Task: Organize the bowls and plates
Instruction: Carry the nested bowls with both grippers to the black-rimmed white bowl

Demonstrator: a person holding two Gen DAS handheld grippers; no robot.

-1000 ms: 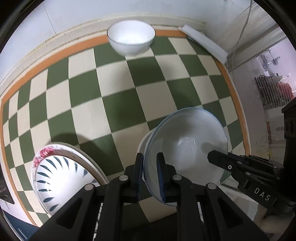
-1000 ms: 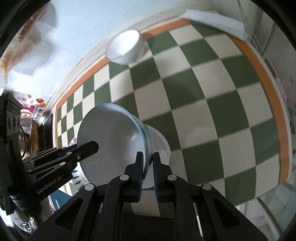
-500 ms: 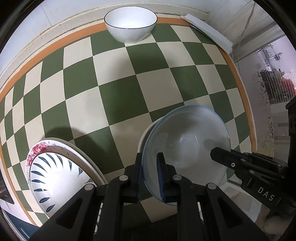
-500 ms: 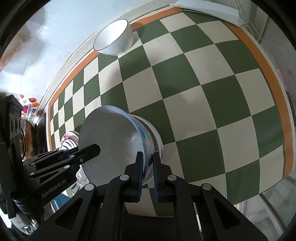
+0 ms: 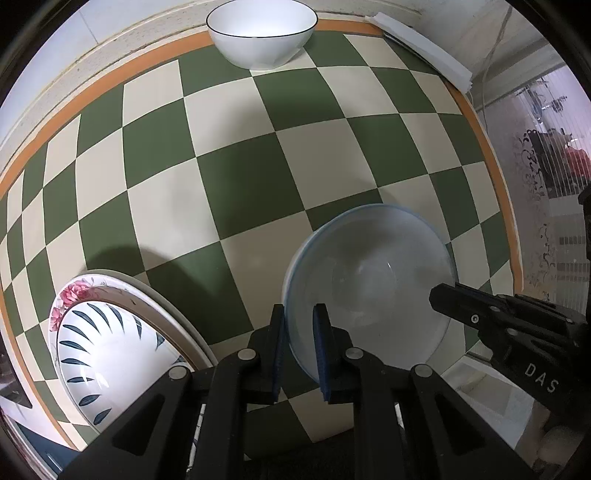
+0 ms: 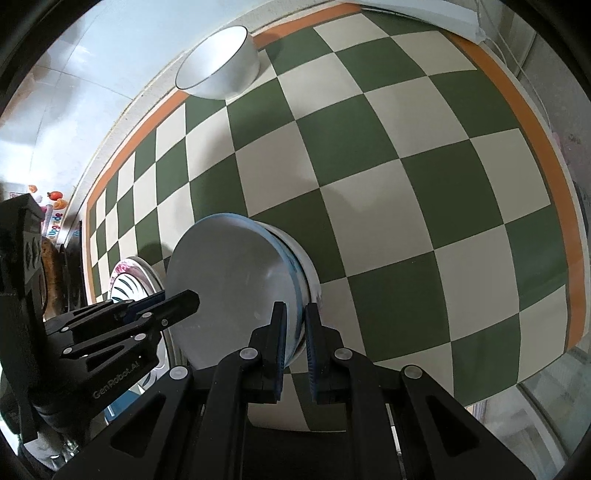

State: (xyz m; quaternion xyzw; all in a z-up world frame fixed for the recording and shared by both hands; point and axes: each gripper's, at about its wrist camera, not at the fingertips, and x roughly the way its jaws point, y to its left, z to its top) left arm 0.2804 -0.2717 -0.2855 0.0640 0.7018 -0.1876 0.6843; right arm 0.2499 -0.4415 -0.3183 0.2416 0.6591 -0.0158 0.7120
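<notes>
A pale bowl with a thin blue rim (image 5: 373,280) hangs tilted just above the checked tablecloth (image 5: 240,166). My left gripper (image 5: 298,314) is shut on its near rim, one pad inside and one outside. In the right wrist view the same bowl (image 6: 229,284) shows its white outer wall, and my right gripper (image 6: 294,310) is shut on the opposite rim. Each gripper appears in the other's view: the right gripper (image 5: 498,325) and the left gripper (image 6: 147,314). A white bowl with a dark rim (image 5: 262,33) stands at the far edge. Stacked patterned plates (image 5: 110,339) lie at the lower left.
A white folded sheet (image 5: 424,40) lies along the far right corner. The cloth's orange border (image 5: 495,177) marks the table's right edge, close to the held bowl. The white bowl (image 6: 218,62) and plates (image 6: 129,284) also show in the right wrist view.
Both grippers have sunk toward the table with the blue-rimmed bowl still between them. The checks look larger and the far white bowl has slid up in both views.
</notes>
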